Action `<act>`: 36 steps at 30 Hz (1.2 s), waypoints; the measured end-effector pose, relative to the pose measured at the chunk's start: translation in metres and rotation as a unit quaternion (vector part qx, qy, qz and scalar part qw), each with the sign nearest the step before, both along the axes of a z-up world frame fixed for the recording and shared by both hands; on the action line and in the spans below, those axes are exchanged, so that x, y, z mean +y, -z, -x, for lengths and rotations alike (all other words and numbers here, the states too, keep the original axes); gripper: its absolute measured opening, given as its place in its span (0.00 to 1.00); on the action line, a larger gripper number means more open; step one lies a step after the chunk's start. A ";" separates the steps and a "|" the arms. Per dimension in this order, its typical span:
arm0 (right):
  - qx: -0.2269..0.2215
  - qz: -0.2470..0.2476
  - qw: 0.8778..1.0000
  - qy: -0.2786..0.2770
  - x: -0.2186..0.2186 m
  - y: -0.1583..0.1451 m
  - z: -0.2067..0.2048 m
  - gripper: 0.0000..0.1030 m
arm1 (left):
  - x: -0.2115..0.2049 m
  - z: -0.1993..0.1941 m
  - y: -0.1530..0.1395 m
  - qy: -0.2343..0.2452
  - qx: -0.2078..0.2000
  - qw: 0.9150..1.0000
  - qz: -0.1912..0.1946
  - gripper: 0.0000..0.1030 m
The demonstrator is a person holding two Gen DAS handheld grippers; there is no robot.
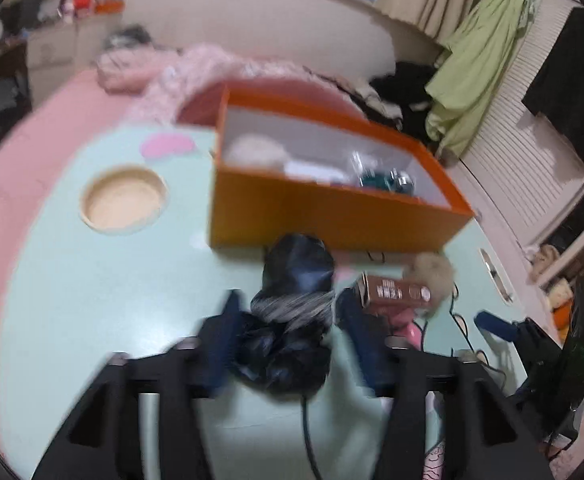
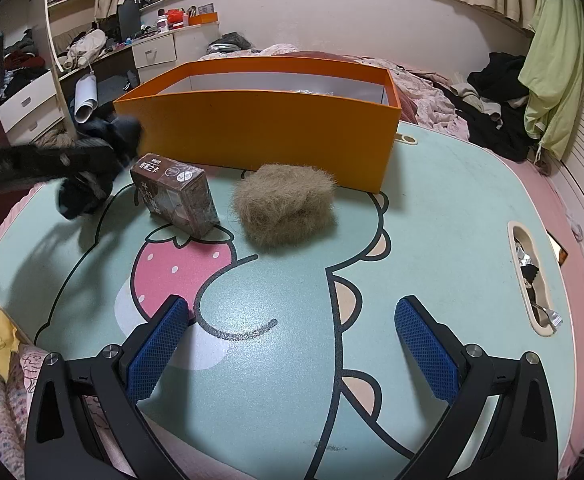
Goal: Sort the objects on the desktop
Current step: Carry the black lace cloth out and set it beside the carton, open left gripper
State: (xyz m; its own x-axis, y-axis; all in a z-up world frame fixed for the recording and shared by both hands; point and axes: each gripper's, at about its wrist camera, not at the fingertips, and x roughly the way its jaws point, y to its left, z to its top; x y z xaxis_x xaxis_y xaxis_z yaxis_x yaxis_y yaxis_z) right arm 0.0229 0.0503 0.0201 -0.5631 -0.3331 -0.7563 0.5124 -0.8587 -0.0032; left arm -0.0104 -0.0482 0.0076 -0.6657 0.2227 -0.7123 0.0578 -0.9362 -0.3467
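Fingers of our left gripper stand apart on either side of a dark bundle, a black, glossy lump with a grey striped band across its middle; the frame is blurred, so we cannot tell whether the blue pads touch it on the left, while on the right a sliver of table shows between pad and bundle; we judge it open around the bundle, not clamped on it; no earlier view is there to say more. Our right gripper hangs wide open over the mint table top with nothing between its fingers and nothing touching them. Outward from the left gripper, the bundle lies on the table just in front of the near wall of the orange box, which already holds a few pale and teal items; just right of the bundle sits a brown carton, and beside that a tan fluffy ball, both near the box wall but outside it. To do this step well, we would centre the bundle between the pads before closing, grip it at the banded middle where it looks firmest, squeeze gently because it seems soft and slippery, and lift clear above the box rim before moving over it; a thin black cord runs beneath our gripper and could snag.
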 end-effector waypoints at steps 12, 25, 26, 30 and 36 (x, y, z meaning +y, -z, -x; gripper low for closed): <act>0.000 0.001 1.000 0.000 0.000 0.000 0.000 1.00 | 0.034 -0.041 0.021 -0.006 -0.005 0.984 0.176 1.00; 0.001 0.000 1.000 0.000 -0.001 -0.002 -0.005 1.00 | 0.029 -0.047 0.017 -0.004 -0.005 0.985 0.172 1.00; 0.001 -0.001 1.000 0.000 -0.001 -0.002 -0.005 1.00 | 0.029 -0.048 0.017 -0.004 -0.005 0.985 0.172 1.00; 0.001 -0.001 1.000 0.000 -0.001 -0.002 -0.005 1.00 | 0.029 -0.047 0.017 -0.004 -0.005 0.985 0.171 1.00; 0.019 0.019 1.000 -0.011 0.002 -0.019 -0.009 0.90 | 0.029 -0.046 0.017 -0.004 -0.005 0.985 0.172 1.00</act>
State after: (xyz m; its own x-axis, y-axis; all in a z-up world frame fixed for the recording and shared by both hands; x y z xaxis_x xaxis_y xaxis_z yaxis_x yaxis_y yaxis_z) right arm 0.0322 0.0520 0.0394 -0.5839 -0.3736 -0.7207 0.5312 -0.8472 0.0089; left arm 0.0356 -0.0190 -0.0089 -0.6588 -0.0384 -0.7513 0.0682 -0.9976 -0.0088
